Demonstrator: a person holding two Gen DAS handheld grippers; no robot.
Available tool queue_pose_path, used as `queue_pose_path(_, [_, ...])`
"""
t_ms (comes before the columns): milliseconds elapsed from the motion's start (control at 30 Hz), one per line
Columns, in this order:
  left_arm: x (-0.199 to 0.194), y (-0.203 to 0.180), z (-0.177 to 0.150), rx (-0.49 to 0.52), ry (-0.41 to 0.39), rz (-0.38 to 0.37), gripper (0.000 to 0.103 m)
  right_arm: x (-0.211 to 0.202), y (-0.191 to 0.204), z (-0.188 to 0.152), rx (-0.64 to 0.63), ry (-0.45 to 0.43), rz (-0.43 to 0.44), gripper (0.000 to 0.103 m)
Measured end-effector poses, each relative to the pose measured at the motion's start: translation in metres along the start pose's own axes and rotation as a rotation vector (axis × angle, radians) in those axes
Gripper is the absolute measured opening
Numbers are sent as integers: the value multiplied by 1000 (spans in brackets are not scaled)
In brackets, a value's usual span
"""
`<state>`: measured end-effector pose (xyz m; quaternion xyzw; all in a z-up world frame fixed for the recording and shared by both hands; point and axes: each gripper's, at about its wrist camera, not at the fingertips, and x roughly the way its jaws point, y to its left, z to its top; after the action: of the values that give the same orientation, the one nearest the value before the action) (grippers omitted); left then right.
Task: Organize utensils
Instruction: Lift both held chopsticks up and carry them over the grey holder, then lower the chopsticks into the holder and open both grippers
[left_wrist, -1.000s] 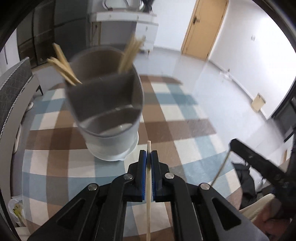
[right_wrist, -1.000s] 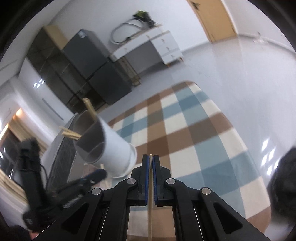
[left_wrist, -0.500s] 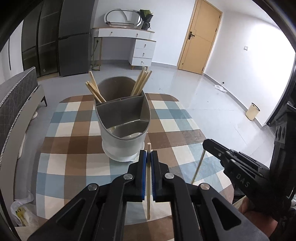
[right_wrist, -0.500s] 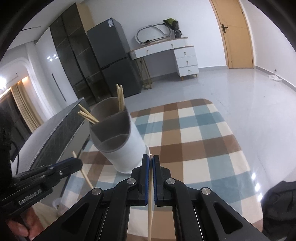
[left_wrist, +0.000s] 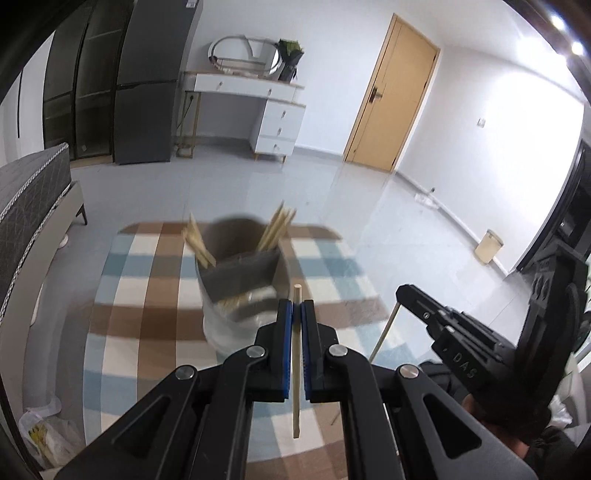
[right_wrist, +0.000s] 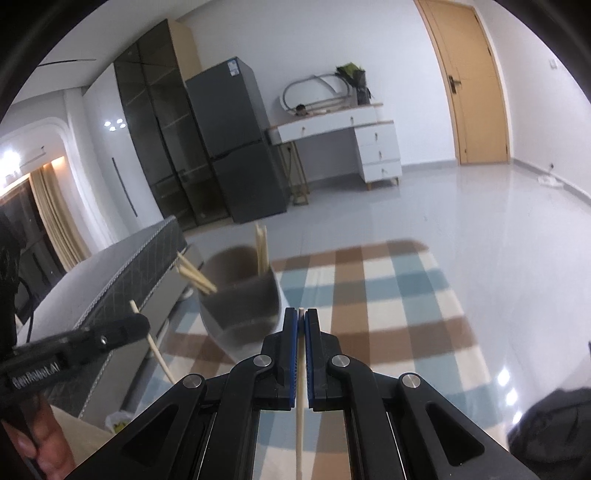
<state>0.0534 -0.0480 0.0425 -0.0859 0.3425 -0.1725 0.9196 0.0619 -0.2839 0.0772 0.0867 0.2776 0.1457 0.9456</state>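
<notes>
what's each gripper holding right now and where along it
Left gripper pinches a pale wooden chopstick just below its upper tip. Right gripper pinches another pale wooden chopstick, also near its tip.

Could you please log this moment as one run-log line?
left gripper: shut on chopstick | right gripper: shut on second chopstick | holder: ahead on table

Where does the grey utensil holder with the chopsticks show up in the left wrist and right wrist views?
Left wrist view: the utensil holder stands centre, just left of and beyond the left gripper jaws, on the checked tablecloth.
Right wrist view: the holder sits left of centre, beyond the right gripper.
Shared landmark: the white dresser against the far wall.
</notes>
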Motion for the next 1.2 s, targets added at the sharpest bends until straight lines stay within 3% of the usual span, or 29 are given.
queue_pose_path(267, [-30,16,66,-52,-124,-21,1,1,25,82,-79,-102,62,3])
queue_pose_path(433, [-28,34,99,-68,-172,-7,1,25,55,128,-119,-140,111,3])
queue_pose_path(633, [-9,55,126,-59,-208,7,1,67,77,159,-140,-152,158,3])
queue_pose_path(933, [37,77,128,-57,-187,13,1,125,71,155,-99,-104,148,3])
queue_pose_path(1200, [55,78,110,-48,-143,5,1,126,50,126,-63,-134,174,3])
